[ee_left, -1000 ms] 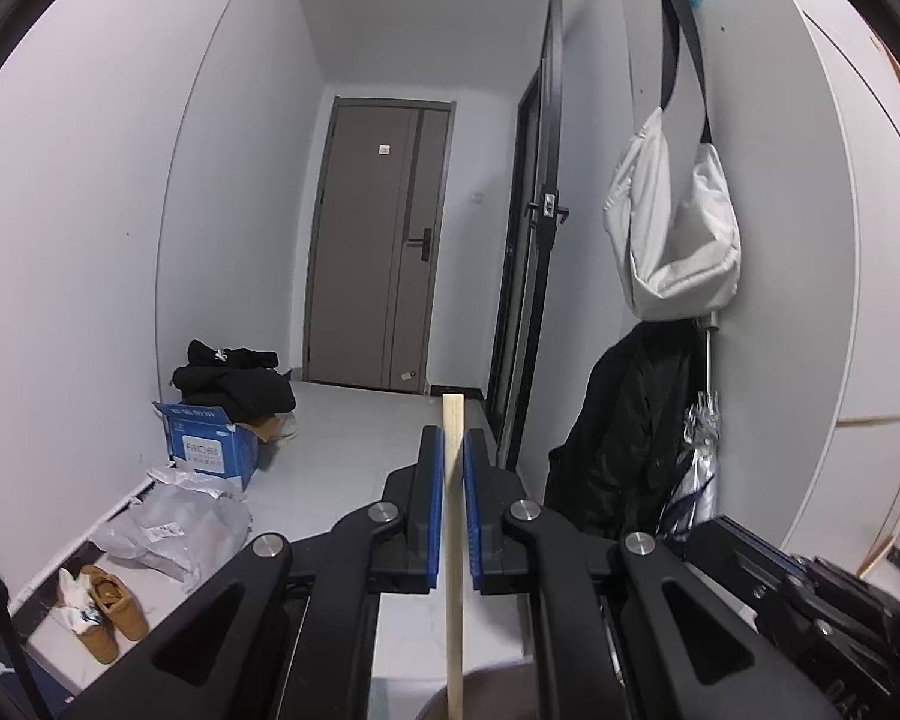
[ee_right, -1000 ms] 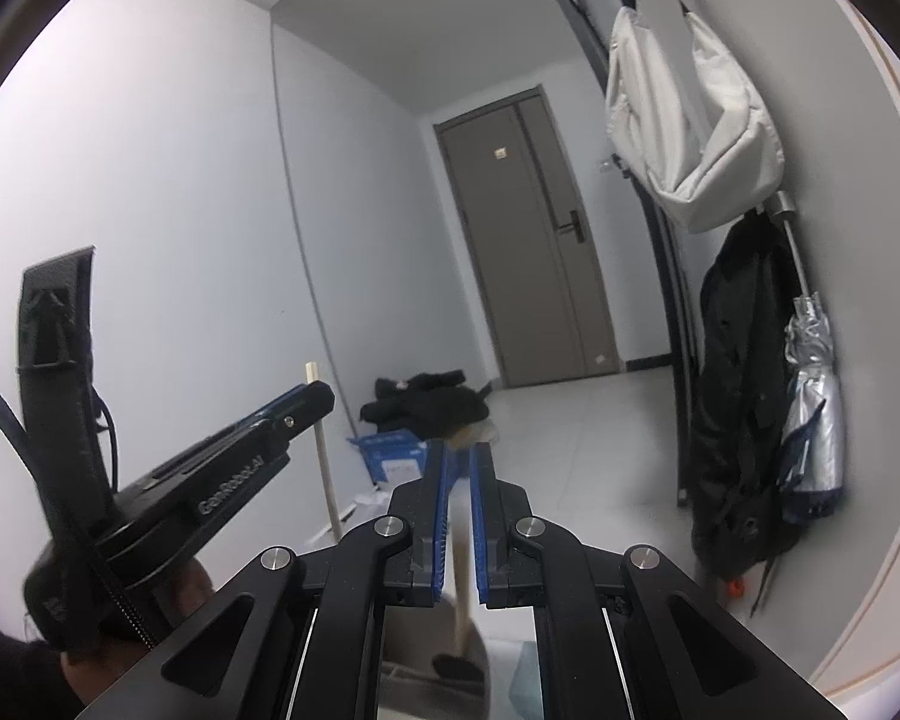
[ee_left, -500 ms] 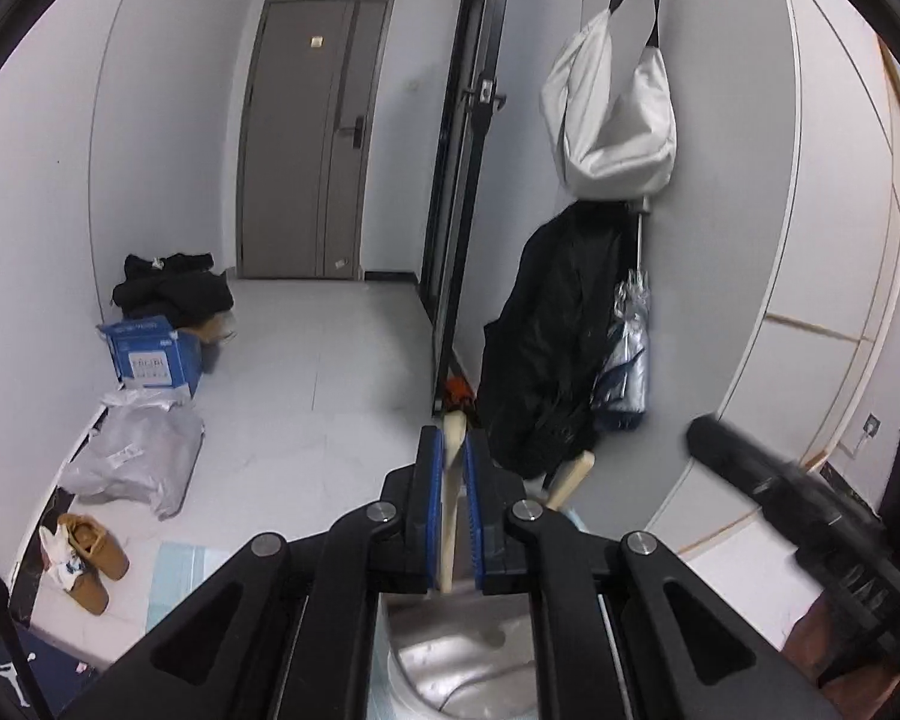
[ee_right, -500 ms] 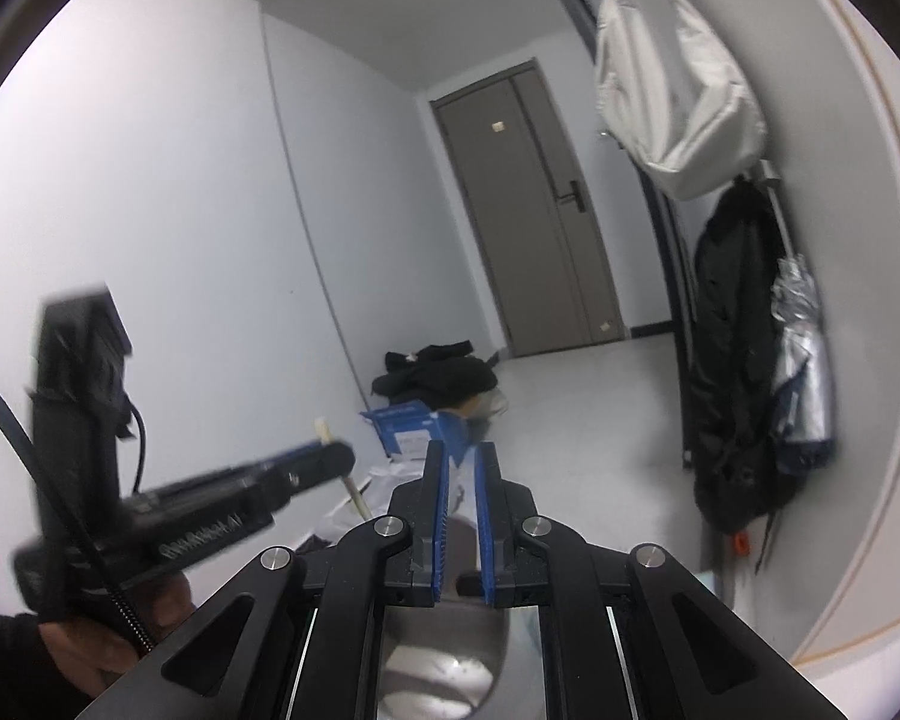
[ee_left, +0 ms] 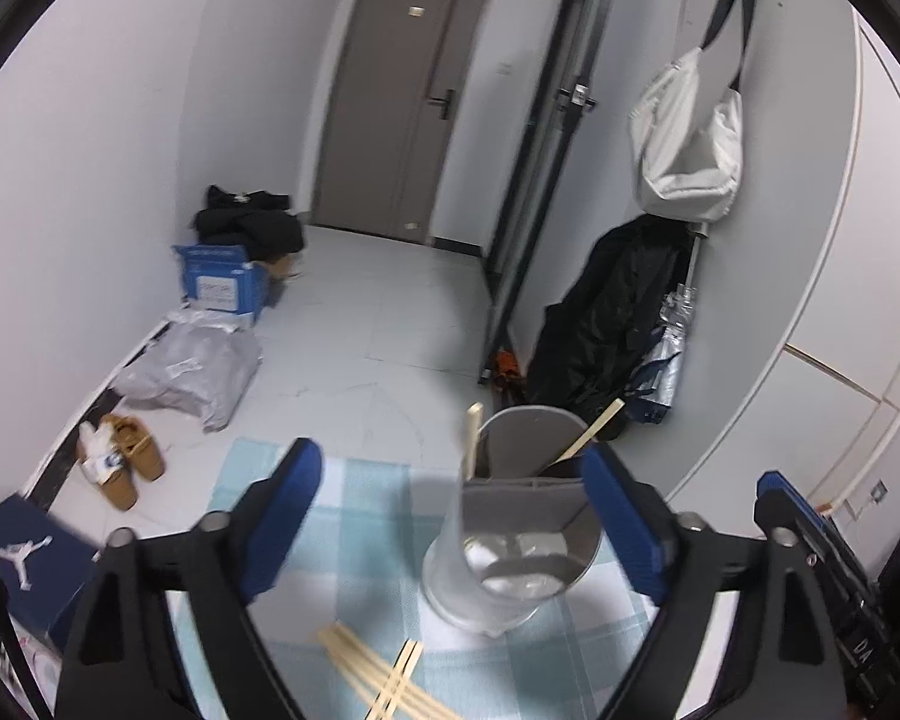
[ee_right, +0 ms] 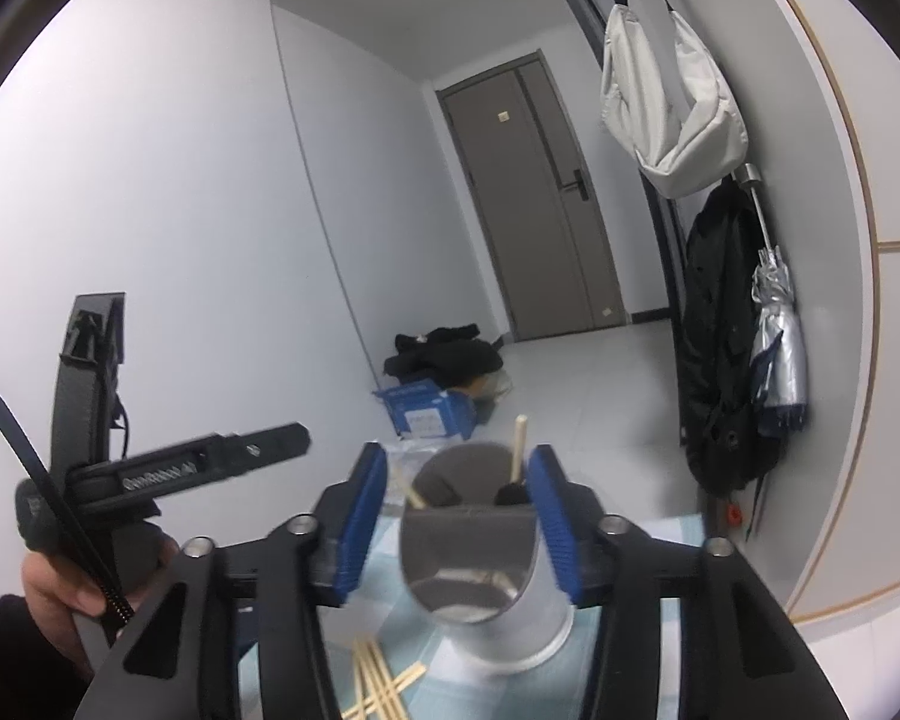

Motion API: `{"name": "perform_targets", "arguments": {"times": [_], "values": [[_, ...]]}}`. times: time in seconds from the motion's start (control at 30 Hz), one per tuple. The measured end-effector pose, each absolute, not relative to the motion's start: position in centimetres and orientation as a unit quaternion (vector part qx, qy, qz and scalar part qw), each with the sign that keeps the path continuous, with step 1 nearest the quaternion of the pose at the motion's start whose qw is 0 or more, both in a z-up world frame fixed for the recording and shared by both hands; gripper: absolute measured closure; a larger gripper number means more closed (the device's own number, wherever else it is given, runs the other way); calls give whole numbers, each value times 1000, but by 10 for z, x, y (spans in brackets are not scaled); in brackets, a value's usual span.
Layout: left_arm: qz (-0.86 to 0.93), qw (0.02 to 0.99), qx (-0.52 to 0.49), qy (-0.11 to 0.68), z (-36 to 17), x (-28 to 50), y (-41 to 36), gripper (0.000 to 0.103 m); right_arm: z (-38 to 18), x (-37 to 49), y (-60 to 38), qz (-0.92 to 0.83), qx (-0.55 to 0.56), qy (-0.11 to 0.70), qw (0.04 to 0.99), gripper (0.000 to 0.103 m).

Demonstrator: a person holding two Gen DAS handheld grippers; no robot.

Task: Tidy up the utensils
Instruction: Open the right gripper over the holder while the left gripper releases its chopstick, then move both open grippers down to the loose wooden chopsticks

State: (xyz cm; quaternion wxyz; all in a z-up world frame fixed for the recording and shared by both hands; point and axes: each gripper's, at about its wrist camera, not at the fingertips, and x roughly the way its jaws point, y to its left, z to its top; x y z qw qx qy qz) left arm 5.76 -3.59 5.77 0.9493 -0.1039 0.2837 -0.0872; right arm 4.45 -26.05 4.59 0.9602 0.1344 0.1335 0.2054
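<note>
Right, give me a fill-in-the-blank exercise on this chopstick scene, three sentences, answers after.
1. Two chopsticks stand inside the metal ____.
2. The loose chopsticks lie on a checked ____ in front of the holder.
3. Neither the left gripper nor the right gripper, both with jaws opening, holds a ____.

Missing words: holder; cloth; chopstick
</note>
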Motion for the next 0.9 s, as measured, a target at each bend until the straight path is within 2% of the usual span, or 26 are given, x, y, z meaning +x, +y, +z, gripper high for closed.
{"name": "perform_targets", "arguments": {"times": [0.07, 0.23, 0.27, 0.43, 0.6, 0.9], "values": [[-73, 950, -105, 285, 59, 53, -34, 7, 45, 37, -257, 207, 131, 135, 960, 45], [-19, 956, -100, 277, 58, 35, -27, 1, 45, 22, -248, 211, 125, 141, 959, 33], [-11, 956, -101, 274, 57, 31, -25, 1, 44, 19, -245, 209, 123, 142, 960, 29], [19, 960, -98, 260, 54, 15, -15, 1, 38, 8, -235, 211, 115, 153, 958, 24], [37, 960, -98, 259, 41, 4, -5, 1, 26, 2, -225, 211, 102, 173, 957, 15], [34, 950, -101, 295, 2, 6, 9, 1, -10, 7, -207, 207, 65, 239, 946, 13]]}}
